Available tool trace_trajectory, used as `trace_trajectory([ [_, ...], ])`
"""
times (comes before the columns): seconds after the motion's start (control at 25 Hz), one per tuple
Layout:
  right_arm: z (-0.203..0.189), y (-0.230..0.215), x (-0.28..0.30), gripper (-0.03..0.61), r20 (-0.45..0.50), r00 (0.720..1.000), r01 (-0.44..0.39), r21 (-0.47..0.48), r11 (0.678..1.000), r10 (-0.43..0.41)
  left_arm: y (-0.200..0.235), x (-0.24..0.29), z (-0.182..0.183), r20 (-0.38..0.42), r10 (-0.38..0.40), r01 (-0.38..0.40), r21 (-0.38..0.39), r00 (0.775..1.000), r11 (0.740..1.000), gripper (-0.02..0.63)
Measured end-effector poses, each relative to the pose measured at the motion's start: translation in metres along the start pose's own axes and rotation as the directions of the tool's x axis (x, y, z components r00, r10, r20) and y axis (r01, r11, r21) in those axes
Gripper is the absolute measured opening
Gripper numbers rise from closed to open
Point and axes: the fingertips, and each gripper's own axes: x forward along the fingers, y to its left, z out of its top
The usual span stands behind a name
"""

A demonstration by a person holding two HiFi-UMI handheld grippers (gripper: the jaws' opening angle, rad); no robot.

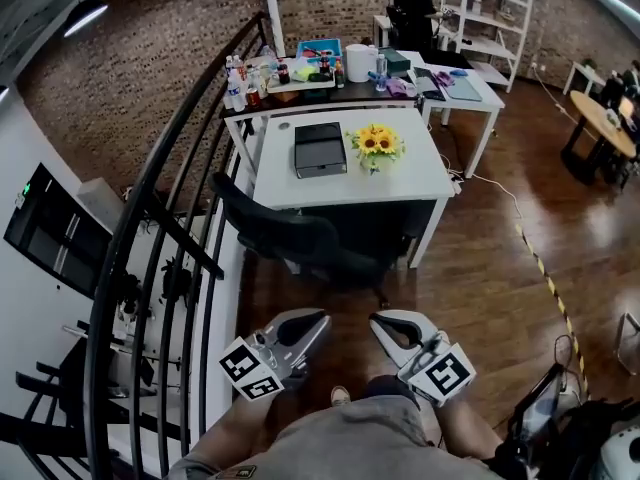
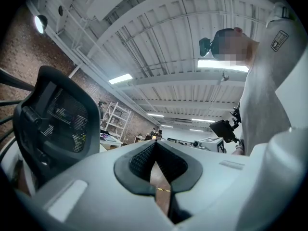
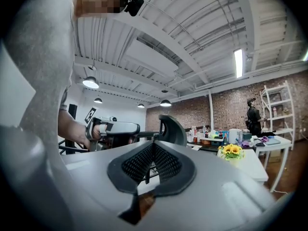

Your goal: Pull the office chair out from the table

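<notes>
The black office chair (image 1: 285, 236) stands at the near side of the white table (image 1: 410, 180), its backrest turned to the left. Both of my grippers hang low in the head view, short of the chair and apart from it. The left gripper (image 1: 321, 321) and the right gripper (image 1: 376, 321) are both shut with nothing between the jaws. In the left gripper view the chair's mesh backrest (image 2: 54, 124) looms at the left, beyond the shut left gripper (image 2: 155, 146). Past the right gripper (image 3: 153, 147), the right gripper view shows the chair (image 3: 172, 130) and the left gripper (image 3: 114, 128).
A curved black railing (image 1: 150, 228) runs along the left, close to the chair. On the table sit a black box (image 1: 320, 149) and sunflowers (image 1: 375, 142). A cluttered second table (image 1: 300, 76) stands behind, with a person (image 1: 411, 8) beyond. Yellow-black tape (image 1: 545, 278) crosses the wooden floor.
</notes>
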Motion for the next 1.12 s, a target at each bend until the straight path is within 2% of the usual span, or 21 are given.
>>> trace_trajectory([
  [0.28,-0.005,-0.04,0.034,0.005,-0.017,1.0,-0.017,-0.014,1.0,0.016,0.057,0.011,0.009,0.012,0.05,-0.05,0.009,0.999,0.999,0.002],
  [0.72,-0.016,-0.099,0.106,0.009,-0.035,0.991,-0.129,-0.068,0.989,0.126,0.116,0.022,0.016,0.008,0.161,-0.161,0.032,0.987,0.986,0.002],
  [0.76,-0.018,-0.101,0.113,0.033,-0.042,0.989,-0.144,-0.069,0.987,0.142,0.117,0.02,0.017,0.01,0.174,-0.174,0.034,0.985,0.984,0.002],
  [0.84,-0.023,-0.103,0.13,0.171,-0.074,0.982,-0.181,-0.069,0.981,0.176,0.12,0.014,0.018,0.013,0.206,-0.206,0.036,0.979,0.978,0.002],
  [1.0,-0.033,-0.097,0.171,0.254,-0.126,0.957,-0.273,-0.083,0.958,0.262,0.128,-0.004,0.019,0.022,0.276,-0.276,0.039,0.961,0.96,0.002],
  [1.12,-0.039,-0.092,0.201,0.267,-0.133,0.94,-0.327,-0.085,0.941,0.314,0.134,-0.015,0.021,0.038,0.325,-0.326,0.039,0.945,0.944,0.002],
])
